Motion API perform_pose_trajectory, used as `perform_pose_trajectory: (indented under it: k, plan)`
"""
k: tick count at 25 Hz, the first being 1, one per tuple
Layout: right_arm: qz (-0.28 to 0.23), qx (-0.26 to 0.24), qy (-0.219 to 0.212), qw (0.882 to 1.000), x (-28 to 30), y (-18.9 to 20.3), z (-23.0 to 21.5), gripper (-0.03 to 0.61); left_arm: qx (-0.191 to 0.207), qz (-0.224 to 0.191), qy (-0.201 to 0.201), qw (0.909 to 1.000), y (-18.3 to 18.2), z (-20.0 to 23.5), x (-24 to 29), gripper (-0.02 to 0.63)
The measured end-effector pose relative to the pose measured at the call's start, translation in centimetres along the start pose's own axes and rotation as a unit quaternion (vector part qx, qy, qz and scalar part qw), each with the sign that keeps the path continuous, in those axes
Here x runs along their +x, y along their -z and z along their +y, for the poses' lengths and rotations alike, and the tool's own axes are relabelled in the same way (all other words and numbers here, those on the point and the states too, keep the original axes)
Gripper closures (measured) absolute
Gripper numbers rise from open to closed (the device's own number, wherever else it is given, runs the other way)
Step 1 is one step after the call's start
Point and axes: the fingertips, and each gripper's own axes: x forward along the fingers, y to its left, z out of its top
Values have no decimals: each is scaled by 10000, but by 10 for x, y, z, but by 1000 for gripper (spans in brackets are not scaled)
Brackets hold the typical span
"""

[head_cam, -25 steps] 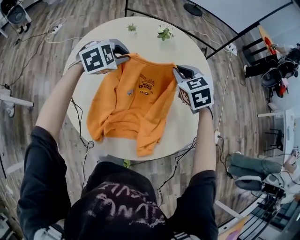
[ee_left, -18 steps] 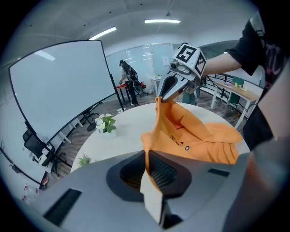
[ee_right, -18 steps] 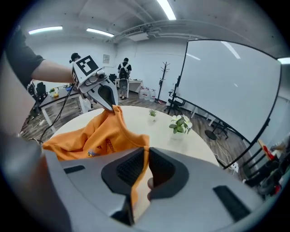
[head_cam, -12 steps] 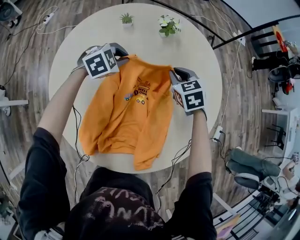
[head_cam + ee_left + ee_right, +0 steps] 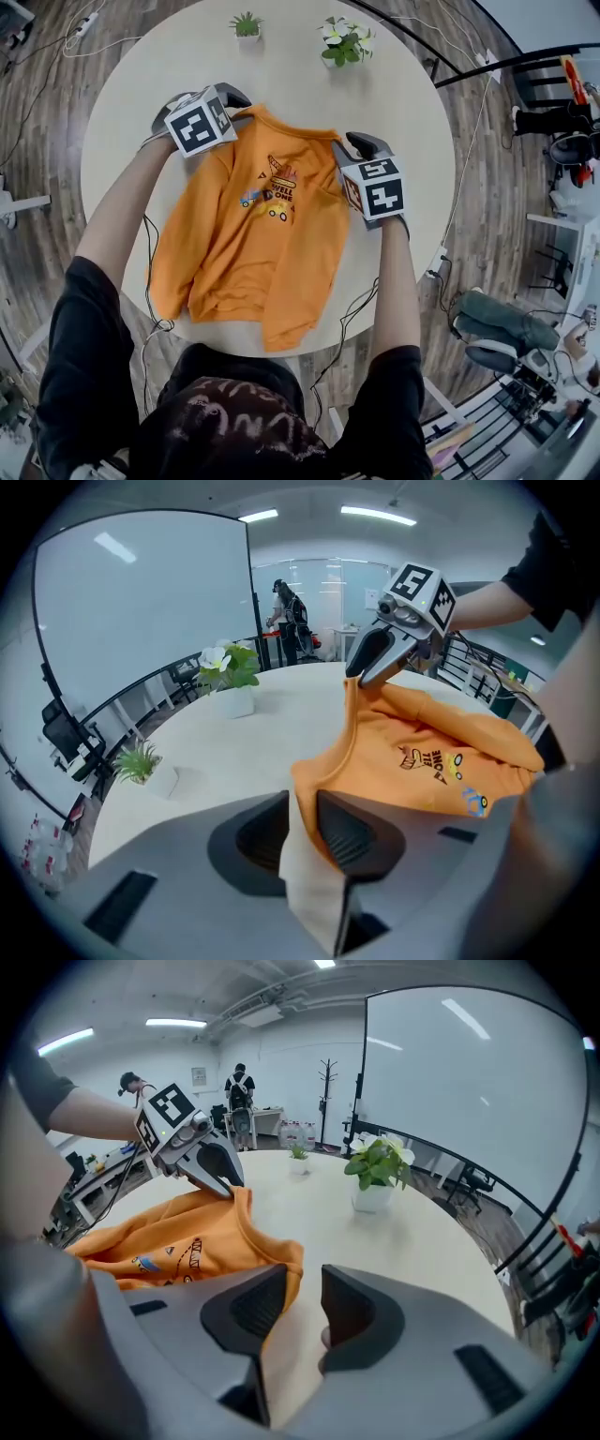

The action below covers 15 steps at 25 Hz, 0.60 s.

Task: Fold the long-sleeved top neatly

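And down it came! The orange long-sleeved top with the little printed vehicles on its chest point(image 5: 262, 234), which had been held up by its shoulders a moment before, now lay spread print-side up on the round pale table point(image 5: 403, 94). Its collar pointed toward the table's far side, and its hem and cuffs reached close to the table's near edge.

Both claws had just been opening. The left claw point(image 5: 302, 803) stood partly apart. The orange shoulder fabric still sat in the gap, but the pads no longer pressed on it. The right claw point(image 5: 305, 1283) was likewise partly apart, with the other shoulder's edge lying against its inner jaw and bare table showing through the gap. So nothing was gripped on either side, and the shirt had been let go.

By my reckoning that ended the laying-out step. The body looked fairly flat, though one sleeve ran rumpled down toward the table's near edge. The folding itself was not yet begun. Sleeves in first looked the likely call, after a bit of smoothing.
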Motion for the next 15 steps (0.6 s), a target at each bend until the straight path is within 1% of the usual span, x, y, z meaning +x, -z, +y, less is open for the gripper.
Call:
perform_pose_trajectory:
  k: [2,7,11,15]
  plan:
    - [-30,23,3,10000,4,0,-1,445,-63,-75,-21,9999,1,5,3,489]
    - [-71,113,38,9999,13,-5,-3,446,-137,-79,-36,9999,3,10,9,474]
    - [66,129,64,9999,27,-3,-3,473,-80,88,-20,9999,7,9,20,475]
    - [92,86,202,9997,41,-3,-6,510,22,63,-73,10000,9,12,25,476]
